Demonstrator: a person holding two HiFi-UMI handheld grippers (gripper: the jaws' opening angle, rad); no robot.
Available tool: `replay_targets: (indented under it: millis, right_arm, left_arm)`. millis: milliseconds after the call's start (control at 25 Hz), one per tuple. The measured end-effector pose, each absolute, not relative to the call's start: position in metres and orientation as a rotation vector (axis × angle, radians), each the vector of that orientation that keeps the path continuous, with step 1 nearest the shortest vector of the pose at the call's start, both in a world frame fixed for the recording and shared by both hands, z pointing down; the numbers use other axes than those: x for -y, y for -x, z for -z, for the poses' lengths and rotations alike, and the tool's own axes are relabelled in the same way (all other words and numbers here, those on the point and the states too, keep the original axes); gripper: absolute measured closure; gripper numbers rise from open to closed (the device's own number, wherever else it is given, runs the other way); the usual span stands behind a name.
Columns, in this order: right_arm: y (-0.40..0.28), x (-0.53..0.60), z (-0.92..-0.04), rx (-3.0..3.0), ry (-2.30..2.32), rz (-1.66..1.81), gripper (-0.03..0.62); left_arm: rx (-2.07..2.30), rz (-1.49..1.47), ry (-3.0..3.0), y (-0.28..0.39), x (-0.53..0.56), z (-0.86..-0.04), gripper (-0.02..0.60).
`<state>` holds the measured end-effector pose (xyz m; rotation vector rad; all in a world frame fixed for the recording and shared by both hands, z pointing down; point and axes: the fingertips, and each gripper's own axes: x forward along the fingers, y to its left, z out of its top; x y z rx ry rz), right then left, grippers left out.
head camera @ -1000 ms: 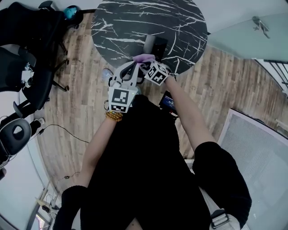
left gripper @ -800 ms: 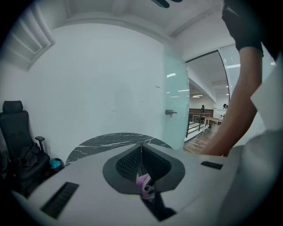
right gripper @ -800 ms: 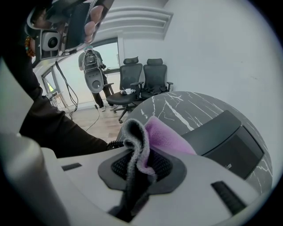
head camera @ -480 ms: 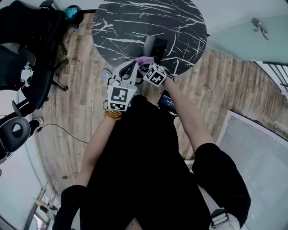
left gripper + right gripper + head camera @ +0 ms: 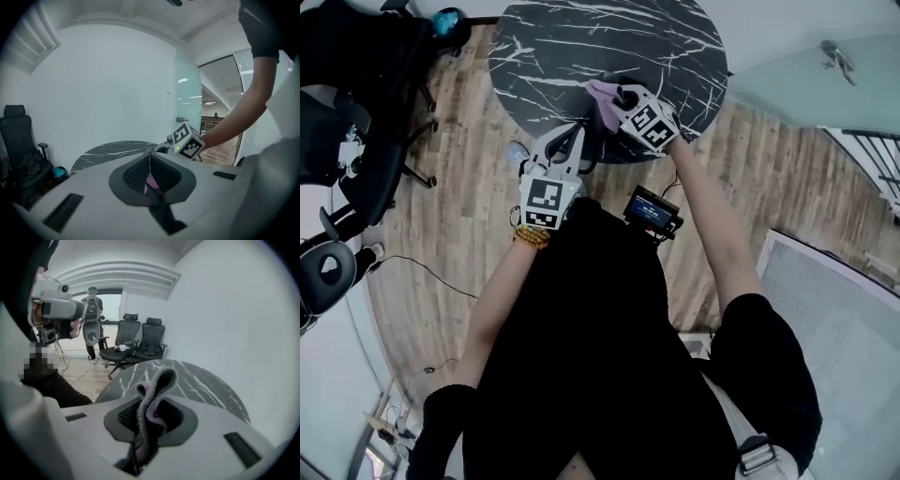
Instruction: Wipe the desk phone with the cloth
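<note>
Right tongs [image 5: 621,103] grip the cloth [image 5: 600,94] low over the counter [image 5: 544,47], apparently covering the phone, while the left tongs [image 5: 569,141] sit closed nearby; wiping looks barely begun.

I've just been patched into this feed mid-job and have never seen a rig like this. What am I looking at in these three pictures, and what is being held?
There is no robot arm here. A person holds a two-jaw gripper in each hand, and the cubes with square markers are part of those grippers. The head view comes from a camera on the person's head and looks steeply down past their body. The other two views come from a camera riding on each gripper, looking along its jaws. The surface is a round black marble table. The right gripper is shut on a purple-grey cloth and is held over the table. The left gripper has its jaws together. A thin purple sliver shows between them, and I cannot tell what it is. The desk phone is not clear in any view.
</note>
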<state>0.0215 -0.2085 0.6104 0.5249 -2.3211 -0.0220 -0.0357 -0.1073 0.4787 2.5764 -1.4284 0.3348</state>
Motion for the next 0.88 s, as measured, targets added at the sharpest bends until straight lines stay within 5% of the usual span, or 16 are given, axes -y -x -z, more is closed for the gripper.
replay_targets:
  millis: [360, 880]
  right_arm:
    - [-0.07, 0.308, -0.532, 2.126, -0.917, 0.449, 0.526]
    - [-0.065, 0.273, -0.641, 2.128, -0.832, 0.092, 0.526]
  left_arm:
    - [1.43, -0.332, -2.571, 0.04, 0.108, -0.477, 0.563]
    - [1.416, -0.374, -2.567, 0.044, 0.102, -0.48, 0.563]
